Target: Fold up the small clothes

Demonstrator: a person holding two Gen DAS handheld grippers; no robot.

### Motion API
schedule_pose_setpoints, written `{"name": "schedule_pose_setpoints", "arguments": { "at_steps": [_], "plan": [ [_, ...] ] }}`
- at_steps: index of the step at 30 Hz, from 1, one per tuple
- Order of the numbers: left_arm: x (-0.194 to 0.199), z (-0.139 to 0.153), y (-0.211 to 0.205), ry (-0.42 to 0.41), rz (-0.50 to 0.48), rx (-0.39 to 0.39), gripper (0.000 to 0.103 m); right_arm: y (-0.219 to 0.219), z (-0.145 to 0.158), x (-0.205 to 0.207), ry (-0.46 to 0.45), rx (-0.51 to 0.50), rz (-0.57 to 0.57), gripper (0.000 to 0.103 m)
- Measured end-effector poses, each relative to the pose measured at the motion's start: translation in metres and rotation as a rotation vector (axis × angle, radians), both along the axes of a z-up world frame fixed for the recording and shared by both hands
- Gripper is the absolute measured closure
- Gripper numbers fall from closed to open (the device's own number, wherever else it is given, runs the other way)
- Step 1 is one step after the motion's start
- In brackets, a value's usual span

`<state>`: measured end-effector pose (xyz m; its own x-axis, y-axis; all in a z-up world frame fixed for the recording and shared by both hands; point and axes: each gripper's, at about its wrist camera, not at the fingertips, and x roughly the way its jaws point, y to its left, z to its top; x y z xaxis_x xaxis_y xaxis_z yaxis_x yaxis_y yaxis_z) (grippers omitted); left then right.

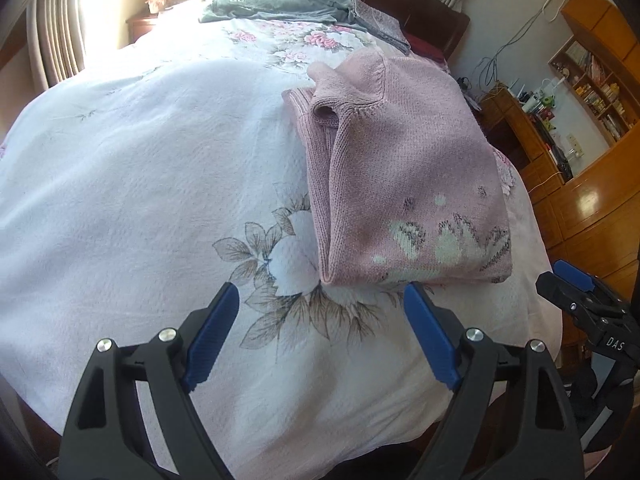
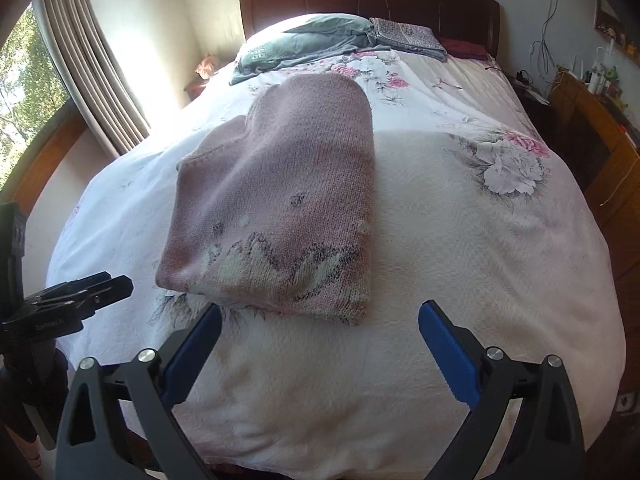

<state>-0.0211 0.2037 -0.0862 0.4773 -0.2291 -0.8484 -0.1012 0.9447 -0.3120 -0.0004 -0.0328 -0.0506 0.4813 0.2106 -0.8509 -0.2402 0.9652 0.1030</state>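
Note:
A pink knitted sweater (image 1: 404,168) (image 2: 280,200) with a white and grey pattern along its hem lies folded lengthwise on the floral bedspread (image 1: 140,168) (image 2: 460,248). Its hem end faces me, and its sleeves are tucked in. My left gripper (image 1: 322,296) hovers open just short of the hem's left corner, nothing between its blue pads. My right gripper (image 2: 320,312) is open too, close to the hem's near edge and holding nothing. Each gripper shows at the edge of the other's view: the right gripper (image 1: 576,292) at the right, the left gripper (image 2: 80,292) at the left.
Grey-green cloth (image 2: 304,44) and a folded patterned textile (image 2: 408,36) lie by the dark headboard (image 2: 368,0). Curtains (image 2: 92,64) hang at the left. Wooden shelves and a cluttered desk (image 1: 560,112) stand to the right of the bed.

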Motion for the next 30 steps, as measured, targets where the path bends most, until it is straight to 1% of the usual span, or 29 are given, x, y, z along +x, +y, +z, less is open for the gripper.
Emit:
{"name": "schedule_pose_setpoints", "arguments": {
  "at_steps": [4,11,17,21,30],
  "plan": [
    [-0.006,0.009,-0.007,-0.004,0.003,0.051,0.018,0.002,0.009,-0.006,-0.020,-0.047,-0.034,0.004],
    [-0.018,0.022,-0.020,-0.012,-0.007,0.087,0.016,0.002,0.025,-0.015,-0.055,-0.078,-0.068,0.004],
    [-0.024,0.026,-0.026,-0.014,-0.007,0.091,0.016,0.004,0.030,-0.018,-0.056,-0.080,-0.072,0.004],
    [-0.026,0.029,-0.029,-0.018,-0.005,0.090,0.016,0.008,0.030,-0.020,-0.056,-0.110,-0.089,0.004],
    [-0.025,0.023,-0.033,0.008,-0.010,0.109,0.016,0.005,0.025,-0.016,-0.038,-0.104,-0.092,0.004]
  ]
}}
